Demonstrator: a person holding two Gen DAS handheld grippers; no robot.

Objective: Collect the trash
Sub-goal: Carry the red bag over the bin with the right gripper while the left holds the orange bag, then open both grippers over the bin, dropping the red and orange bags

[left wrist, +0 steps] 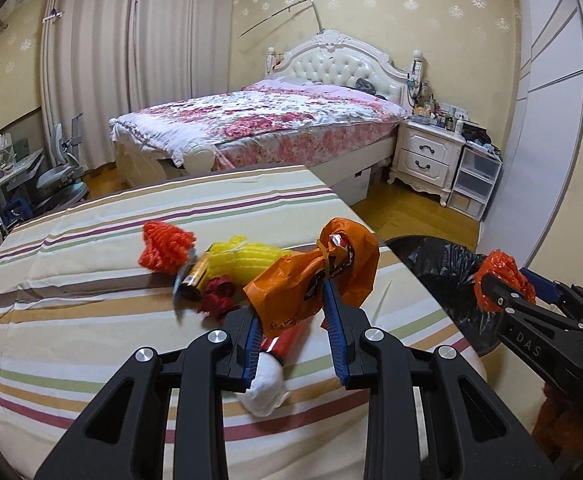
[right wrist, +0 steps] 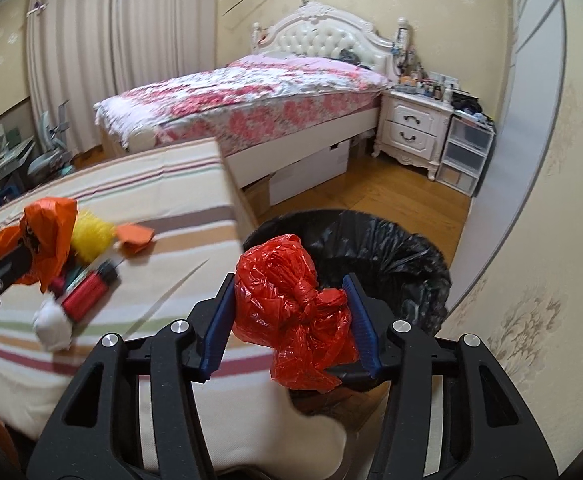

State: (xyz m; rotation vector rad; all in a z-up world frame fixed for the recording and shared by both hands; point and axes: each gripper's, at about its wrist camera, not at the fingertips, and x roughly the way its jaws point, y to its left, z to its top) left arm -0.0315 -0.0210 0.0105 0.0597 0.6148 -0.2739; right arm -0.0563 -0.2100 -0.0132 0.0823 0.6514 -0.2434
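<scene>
Over the bin, right gripper clamps red bag.

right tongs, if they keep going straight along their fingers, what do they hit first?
Most likely the black-lined trash bin: it sits just past the fingertips of the right tongs, which are clamped on a red plastic bag. Depth is unclear; they might instead pass over its rim.

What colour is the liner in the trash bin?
Black. The bin liner shows best in the right wrist view, just beyond the red bag.
</scene>
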